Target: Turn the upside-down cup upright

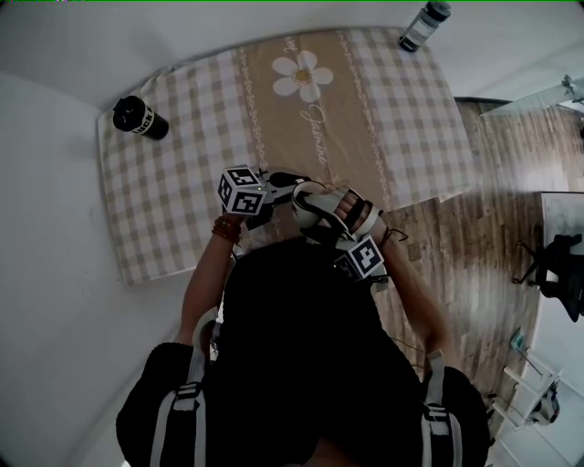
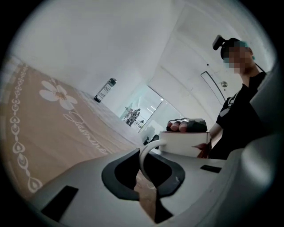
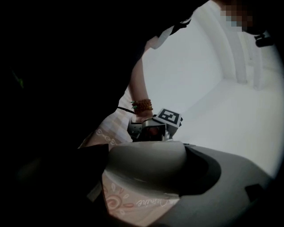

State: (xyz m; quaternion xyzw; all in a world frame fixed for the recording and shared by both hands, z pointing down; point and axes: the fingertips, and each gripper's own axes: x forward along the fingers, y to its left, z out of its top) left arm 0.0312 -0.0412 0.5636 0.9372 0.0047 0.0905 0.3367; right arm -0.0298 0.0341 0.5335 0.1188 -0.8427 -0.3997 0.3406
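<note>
Checked cloth with a daisy print covers the desk [image 1: 182, 137], which carries two bottles well apart: one black [image 1: 140, 117] near the left edge and one dark-capped [image 1: 424, 25] at the far right corner; their contents cannot be made out. One white cup [image 2: 184, 142] is held off the cloth over the desk's near edge, between two tools. The left hand-held gripper [image 2: 148, 173] is closed on the cup's handle [image 2: 144, 155], and the right hand-held gripper [image 3: 146, 177] clamps the printed body. The cup's inside is not visible.
</note>
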